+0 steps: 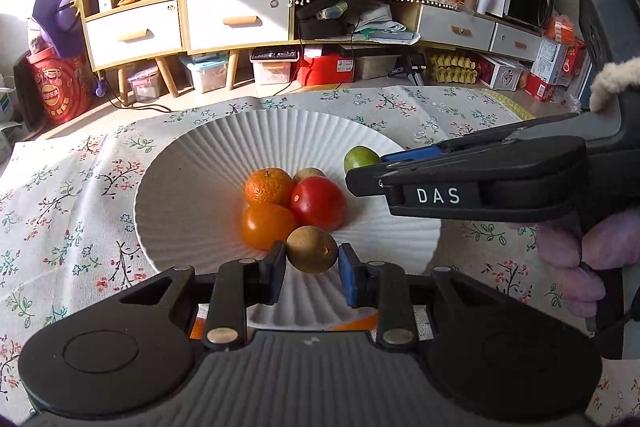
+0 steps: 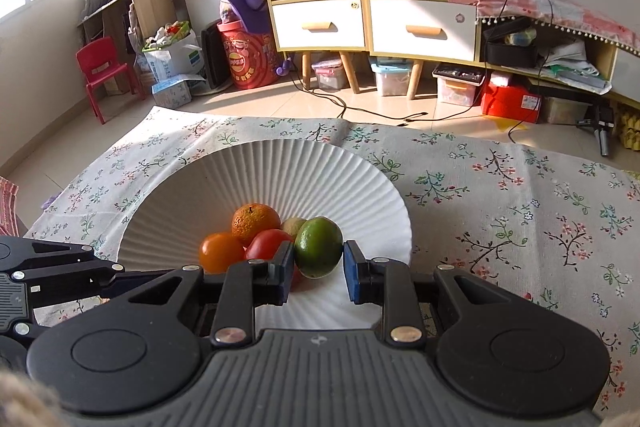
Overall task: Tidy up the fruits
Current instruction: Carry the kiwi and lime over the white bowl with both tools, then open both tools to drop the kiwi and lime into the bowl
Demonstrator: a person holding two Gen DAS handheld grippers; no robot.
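Note:
A white ribbed plate (image 1: pixel 192 163) (image 2: pixel 280 167) lies on the floral cloth and holds a mandarin (image 1: pixel 269 186), a smooth orange fruit (image 1: pixel 267 225), a red tomato (image 1: pixel 320 202) and a brownish fruit behind them (image 1: pixel 310 172). My left gripper (image 1: pixel 312 259) has its blue pads around a brown kiwi (image 1: pixel 312 250) at the plate's near side; the right pad stands slightly off it. My right gripper (image 2: pixel 319 263) (image 1: pixel 362 173) has a green lime (image 2: pixel 319 246) (image 1: pixel 359 158) between its pads over the plate's right part, with a small gap at the right pad.
The floral tablecloth (image 2: pixel 500 211) covers the table around the plate. Beyond the table's far edge are a shelf unit with white drawers (image 1: pixel 236 21), storage boxes on the floor, a red drum (image 2: pixel 246 59) and a red child's chair (image 2: pixel 102 71).

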